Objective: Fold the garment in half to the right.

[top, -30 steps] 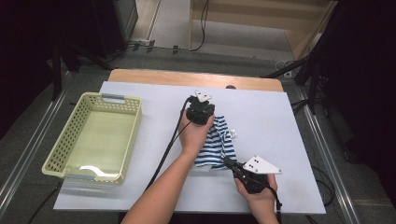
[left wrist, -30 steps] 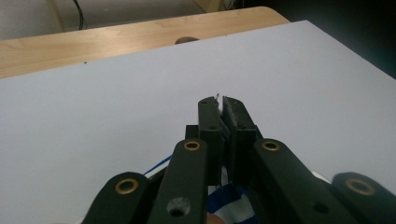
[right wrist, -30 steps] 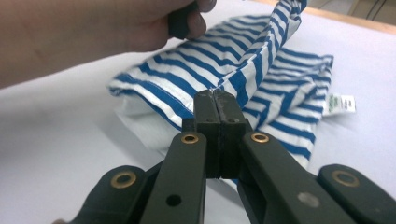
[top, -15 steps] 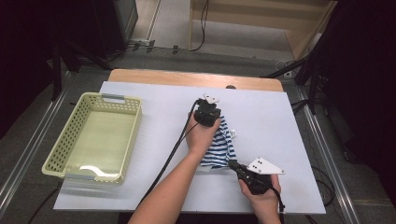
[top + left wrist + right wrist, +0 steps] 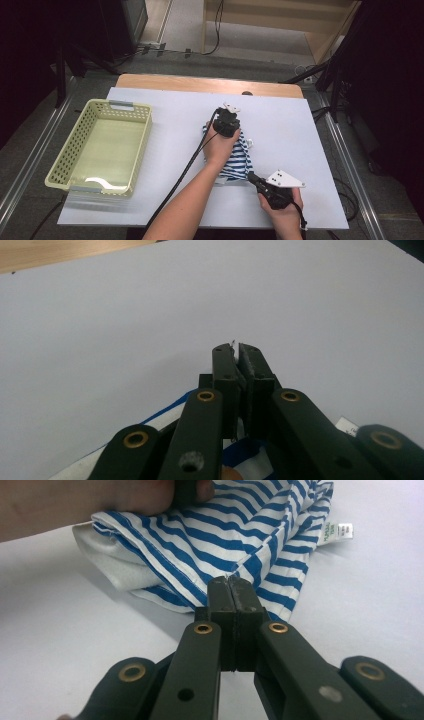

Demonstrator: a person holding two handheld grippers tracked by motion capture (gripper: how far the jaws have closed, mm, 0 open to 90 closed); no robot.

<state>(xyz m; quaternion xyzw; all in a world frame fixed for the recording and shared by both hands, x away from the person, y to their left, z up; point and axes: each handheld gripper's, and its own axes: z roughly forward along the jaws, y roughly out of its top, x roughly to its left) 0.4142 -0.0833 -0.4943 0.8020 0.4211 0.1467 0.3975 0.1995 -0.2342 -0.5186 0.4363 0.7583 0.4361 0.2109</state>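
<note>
A: Where's the striped cloth (image 5: 239, 159) now?

B: Right of the tabletop's middle, folded into a small bundle of blue and white stripes, a care label showing at its right edge.

A: And the left hand-held gripper (image 5: 227, 114)?

B: It sits at the cloth's far end, jaws pressed together. A wisp of thread shows at the tips in the left gripper view, but I cannot tell whether fabric is pinched there.

A: The right hand-held gripper (image 5: 251, 176)?

B: Jaws together too, at the near edge of the cloth, seemingly nipping a fold of its hem (image 5: 227, 577).

A: So how far along is the job?

B: I'd judge the folding is nearly done. The yellow basket (image 5: 60, 167) at the left stands empty, so moving the bundle into it looks like what remains.

A: The surroundings?

B: A white sheet (image 5: 170, 110) covers the wooden tabletop (image 5: 190, 82). Beyond lies a grey floor with cables, dark furniture and a pale wooden shelf unit.
</note>
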